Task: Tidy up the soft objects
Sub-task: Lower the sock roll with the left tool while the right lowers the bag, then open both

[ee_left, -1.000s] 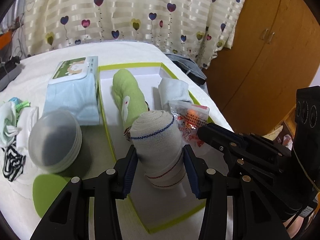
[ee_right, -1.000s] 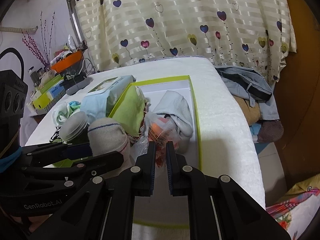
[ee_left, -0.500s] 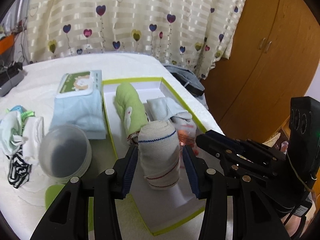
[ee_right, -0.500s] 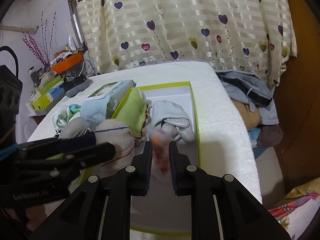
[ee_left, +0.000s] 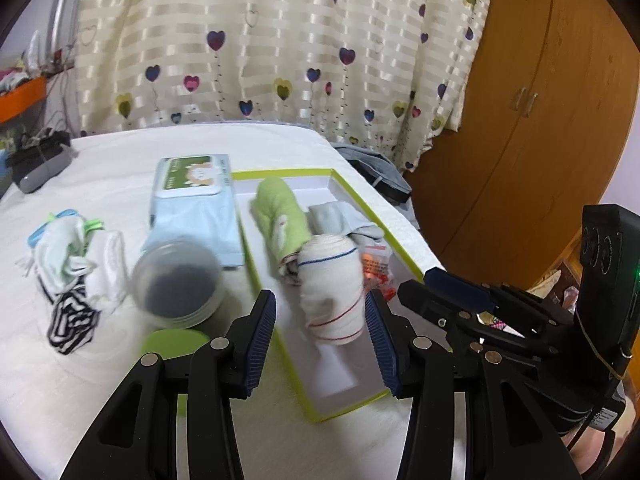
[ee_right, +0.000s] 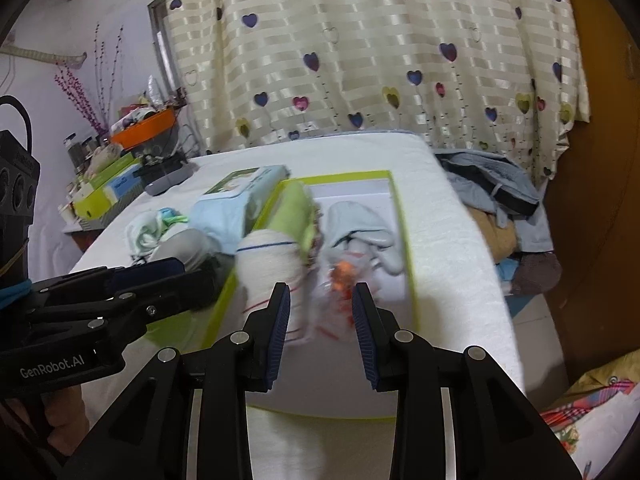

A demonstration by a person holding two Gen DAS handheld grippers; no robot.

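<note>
One cream rolled sock (ee_left: pixel 332 286), banded with a thin blue line near its top and red lines lower down, lies in the green-rimmed white box (ee_left: pixel 362 402), touching a green roll (ee_left: pixel 282 224) and near a grey sock (ee_left: pixel 344 220). Beside it sits a clear packet with orange print (ee_right: pixel 340 280). Left gripper (ee_left: pixel 320 334) stands wide, its pads clear of the sock; right gripper (ee_right: pixel 320 322) is opening, nothing pinched
</note>
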